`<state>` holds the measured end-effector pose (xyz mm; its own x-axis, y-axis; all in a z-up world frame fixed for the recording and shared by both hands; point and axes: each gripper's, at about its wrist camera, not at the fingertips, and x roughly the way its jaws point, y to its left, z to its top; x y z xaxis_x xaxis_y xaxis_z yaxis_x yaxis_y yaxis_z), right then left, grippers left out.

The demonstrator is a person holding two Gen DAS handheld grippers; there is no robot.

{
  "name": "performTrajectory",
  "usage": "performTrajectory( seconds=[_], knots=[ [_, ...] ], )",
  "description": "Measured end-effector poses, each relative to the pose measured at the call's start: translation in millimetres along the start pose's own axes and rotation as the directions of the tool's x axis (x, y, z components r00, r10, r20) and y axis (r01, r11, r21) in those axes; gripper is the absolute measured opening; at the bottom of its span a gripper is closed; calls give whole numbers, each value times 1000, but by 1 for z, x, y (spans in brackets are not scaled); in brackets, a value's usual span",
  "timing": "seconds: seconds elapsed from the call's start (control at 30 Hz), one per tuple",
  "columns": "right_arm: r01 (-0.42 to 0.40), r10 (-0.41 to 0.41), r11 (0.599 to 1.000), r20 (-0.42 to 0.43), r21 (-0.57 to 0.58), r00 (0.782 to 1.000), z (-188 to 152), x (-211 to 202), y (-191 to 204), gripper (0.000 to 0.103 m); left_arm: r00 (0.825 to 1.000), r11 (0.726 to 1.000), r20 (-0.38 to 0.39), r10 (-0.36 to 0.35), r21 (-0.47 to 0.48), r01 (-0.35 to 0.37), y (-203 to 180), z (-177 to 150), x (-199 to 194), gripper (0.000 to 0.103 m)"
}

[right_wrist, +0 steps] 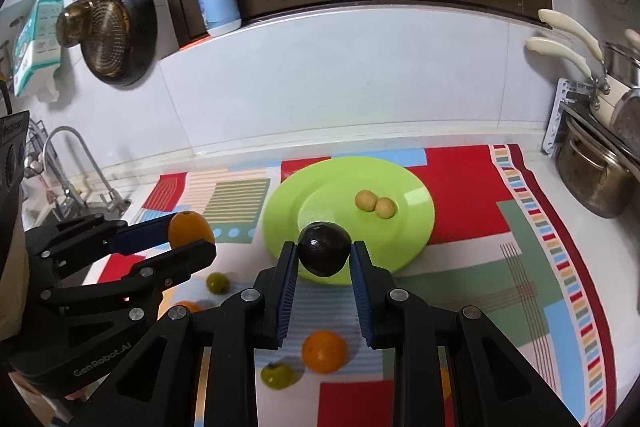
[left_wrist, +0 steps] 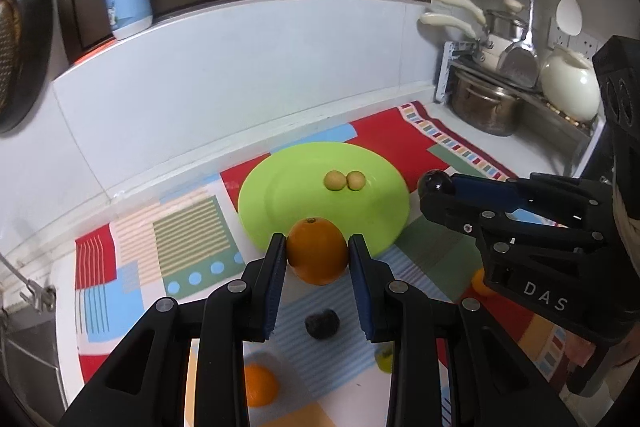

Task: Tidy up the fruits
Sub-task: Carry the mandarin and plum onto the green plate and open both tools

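Left tool [left_wrist: 318, 251] grips an orange [left_wrist: 317, 251] between its pads, held at the near rim of the green plate [left_wrist: 280, 187]. Right tool [right_wrist: 324, 254] grips a dark fruit [right_wrist: 325, 253], also over the plate's near rim. Two small yellow fruits [right_wrist: 375, 203] lie touching on the plate. Near of the plate, on the patterned cloth [right_wrist: 520, 227] covering the worktop: another orange [right_wrist: 324, 351], two green fruits [right_wrist: 278, 375].

Black left gripper [left_wrist: 317, 251] linkage, blue pads, silver rivets, possibly plastic
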<state>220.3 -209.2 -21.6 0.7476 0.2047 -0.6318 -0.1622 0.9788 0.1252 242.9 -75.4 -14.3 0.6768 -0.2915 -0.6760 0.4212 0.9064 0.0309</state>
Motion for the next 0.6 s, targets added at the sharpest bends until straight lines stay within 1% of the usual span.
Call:
performTrajectory(
  seconds=[0.07, 0.2, 0.37, 0.5, 0.6],
  knots=[
    [11, -11, 1000, -13, -1, 1000, 4, 8, -3, 28, 1000, 1000, -9, -6, 5, 6, 2, 5, 8, 31],
    [2, 0, 1000, -70, 20, 998, 9, 29, -10, 28, 999, 1000, -39, -6, 18, 6, 5, 15, 27, 31],
    [13, -11, 1000, -128, 13, 992, 12, 54, -17, 28, 995, 999, -98, -31, 14, 33, 11, 23, 55, 31],
    [10, -5, 1000, -182, 22, 983, 15, 75, -23, 28, 986, 998, -157, -61, -2, 61, 16, 26, 81, 31],
    [10, -4, 1000, -217, 29, 976, 17, 89, -27, 28, 975, 996, -205, -86, -23, 84, 20, 26, 101, 31]
  ],
)
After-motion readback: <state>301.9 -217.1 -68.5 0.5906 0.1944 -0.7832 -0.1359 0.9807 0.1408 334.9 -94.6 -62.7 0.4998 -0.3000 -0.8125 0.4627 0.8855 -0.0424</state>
